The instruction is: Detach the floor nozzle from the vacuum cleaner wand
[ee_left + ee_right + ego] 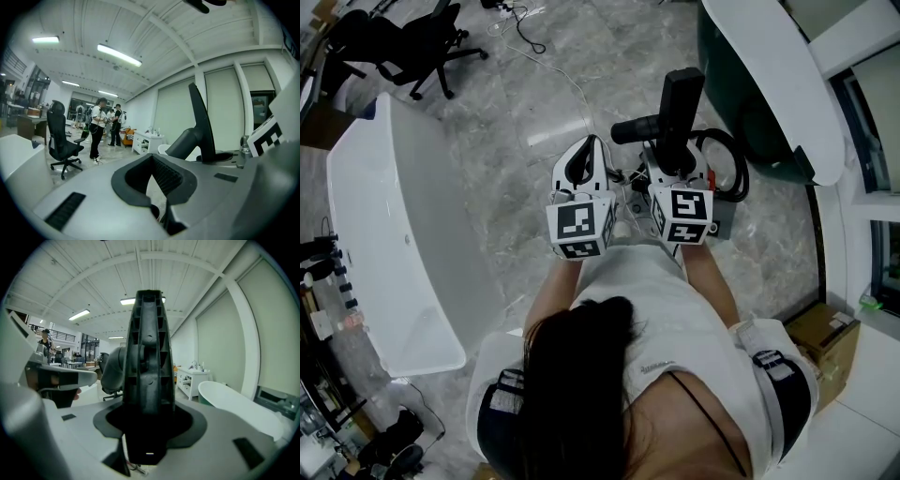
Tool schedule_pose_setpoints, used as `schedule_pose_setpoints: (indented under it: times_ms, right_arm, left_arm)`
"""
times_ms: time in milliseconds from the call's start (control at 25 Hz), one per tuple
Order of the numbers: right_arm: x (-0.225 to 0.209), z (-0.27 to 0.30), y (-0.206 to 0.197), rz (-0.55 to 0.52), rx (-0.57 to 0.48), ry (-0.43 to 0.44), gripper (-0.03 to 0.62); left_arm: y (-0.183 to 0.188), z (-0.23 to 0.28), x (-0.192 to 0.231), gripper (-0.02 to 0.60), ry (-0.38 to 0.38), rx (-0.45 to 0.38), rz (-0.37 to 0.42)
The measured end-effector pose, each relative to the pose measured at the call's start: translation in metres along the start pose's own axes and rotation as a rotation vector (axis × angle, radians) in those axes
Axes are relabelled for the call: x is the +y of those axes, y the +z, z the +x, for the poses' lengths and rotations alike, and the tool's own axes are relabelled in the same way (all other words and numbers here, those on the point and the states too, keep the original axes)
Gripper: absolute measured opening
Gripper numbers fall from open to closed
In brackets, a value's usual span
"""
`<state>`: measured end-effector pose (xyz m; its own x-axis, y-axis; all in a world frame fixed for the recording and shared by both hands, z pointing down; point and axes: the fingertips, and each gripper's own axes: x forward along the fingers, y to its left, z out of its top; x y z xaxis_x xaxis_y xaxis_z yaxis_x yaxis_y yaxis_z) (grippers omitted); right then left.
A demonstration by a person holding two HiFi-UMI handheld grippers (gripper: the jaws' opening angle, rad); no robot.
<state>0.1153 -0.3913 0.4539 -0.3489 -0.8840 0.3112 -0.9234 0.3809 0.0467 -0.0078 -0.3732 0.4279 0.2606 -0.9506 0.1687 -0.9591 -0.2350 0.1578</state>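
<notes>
Grey marble floor point(516, 112) carries a white tub point(384, 234), office chair point(412, 47) and cables point(530, 37).

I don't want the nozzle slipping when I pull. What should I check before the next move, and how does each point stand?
1. Is the right gripper clamped on the black vacuum part? Ok.
2. Does the part sit centred between its jaws? Ok.
3. Does the left gripper hold anything? Not ok: it is shut and empty.
4. Is the side tube on the part free for a second grip? Ok.
5. Is the joint between nozzle and wand in sight? Cannot tell.
</notes>
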Motion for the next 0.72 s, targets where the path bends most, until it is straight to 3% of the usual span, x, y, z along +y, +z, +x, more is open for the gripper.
schedule_pose_setpoints:
  times_ms: [120, 720]
  right_arm:
    - [-0.0006, 0.0003, -0.0001, -0.015, 0.005, -0.015, 0.219]
    - [-0.0004, 0.0017, -0.0011, -0.043, 0.019, -0.018, 0.219]
  left_arm:
    - [0.0031, -0.0008, -0.0017, 0.003, -0.013, -0.006, 0.038]
    - [-0.0011, -0.0004, 0.0009, 0.004, 0.0, -0.002, 0.036]
